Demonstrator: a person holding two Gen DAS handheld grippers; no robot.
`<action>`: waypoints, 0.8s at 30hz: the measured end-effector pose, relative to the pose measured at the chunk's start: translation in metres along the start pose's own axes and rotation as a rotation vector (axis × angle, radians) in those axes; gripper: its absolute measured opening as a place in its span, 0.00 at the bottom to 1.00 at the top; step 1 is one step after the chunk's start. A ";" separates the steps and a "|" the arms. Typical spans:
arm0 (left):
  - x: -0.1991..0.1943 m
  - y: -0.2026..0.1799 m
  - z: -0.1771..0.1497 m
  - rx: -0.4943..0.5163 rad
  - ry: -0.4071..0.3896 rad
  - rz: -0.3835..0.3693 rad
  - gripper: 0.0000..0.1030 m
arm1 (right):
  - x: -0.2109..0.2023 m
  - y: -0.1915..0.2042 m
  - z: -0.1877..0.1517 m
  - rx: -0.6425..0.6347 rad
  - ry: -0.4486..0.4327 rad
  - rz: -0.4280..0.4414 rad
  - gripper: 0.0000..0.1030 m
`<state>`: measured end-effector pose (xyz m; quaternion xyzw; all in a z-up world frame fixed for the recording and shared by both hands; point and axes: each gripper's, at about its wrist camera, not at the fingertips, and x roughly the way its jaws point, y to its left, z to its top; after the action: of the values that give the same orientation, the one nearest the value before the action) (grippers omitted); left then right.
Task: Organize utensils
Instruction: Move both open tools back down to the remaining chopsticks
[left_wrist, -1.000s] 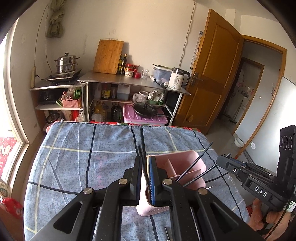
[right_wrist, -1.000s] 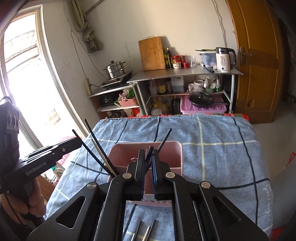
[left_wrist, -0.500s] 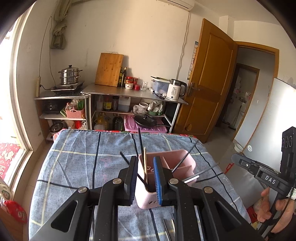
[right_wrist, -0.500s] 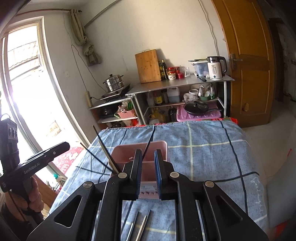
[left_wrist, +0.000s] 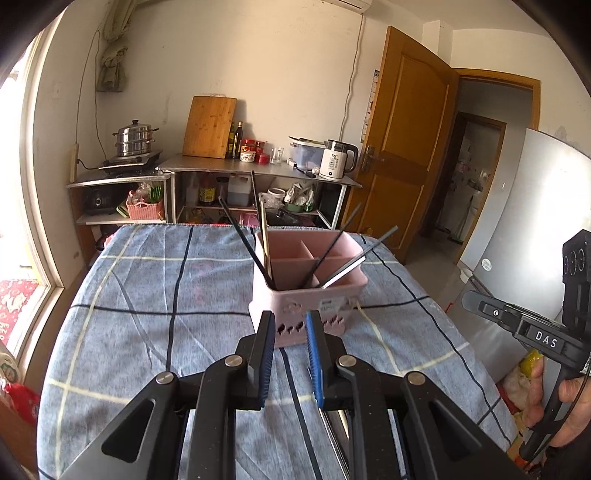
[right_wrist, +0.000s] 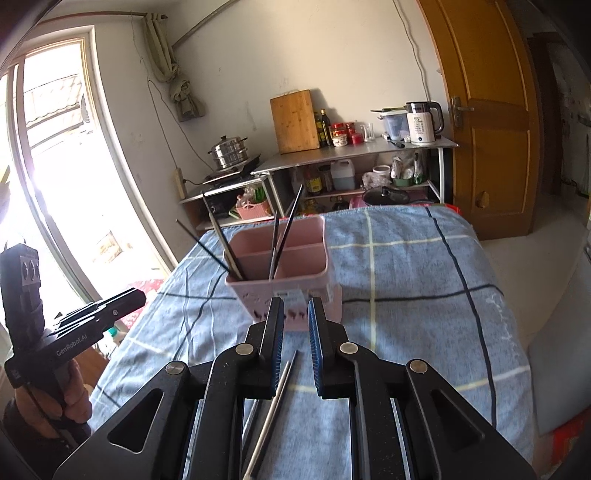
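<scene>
Your pink caddy (left_wrist: 308, 291) stands on the checked blue surface (left_wrist: 147, 280), just ahead of both tools, with dark chopsticks (left_wrist: 242, 242) leaning in its compartments. Your left gripper (left_wrist: 290, 330) and right gripper (right_wrist: 295, 317) both hover with jaws parted and empty. You look to be between placements: metal chopsticks (right_wrist: 275, 391) lie loose on the cloth under your right tool. Next, you'd likely lower the right jaws over one, close on it near one end, then lift it into a compartment

"DAS": right claw (left_wrist: 532, 332) | "GenRobot.AI": left claw (right_wrist: 74, 343) | "55": kettle (left_wrist: 334, 162)
</scene>
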<state>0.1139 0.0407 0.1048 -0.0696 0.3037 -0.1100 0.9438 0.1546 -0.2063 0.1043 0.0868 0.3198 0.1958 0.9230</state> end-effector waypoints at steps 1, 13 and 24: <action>-0.002 -0.002 -0.004 -0.001 0.001 -0.005 0.16 | 0.000 0.000 -0.004 0.001 0.006 -0.001 0.16; -0.001 -0.002 -0.057 -0.030 0.078 -0.026 0.16 | 0.002 0.003 -0.053 0.015 0.101 -0.005 0.17; 0.011 0.000 -0.073 -0.041 0.129 -0.026 0.16 | 0.016 0.005 -0.069 0.023 0.163 -0.005 0.17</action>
<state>0.0795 0.0329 0.0398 -0.0858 0.3654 -0.1202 0.9191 0.1212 -0.1932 0.0426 0.0805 0.3963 0.1963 0.8933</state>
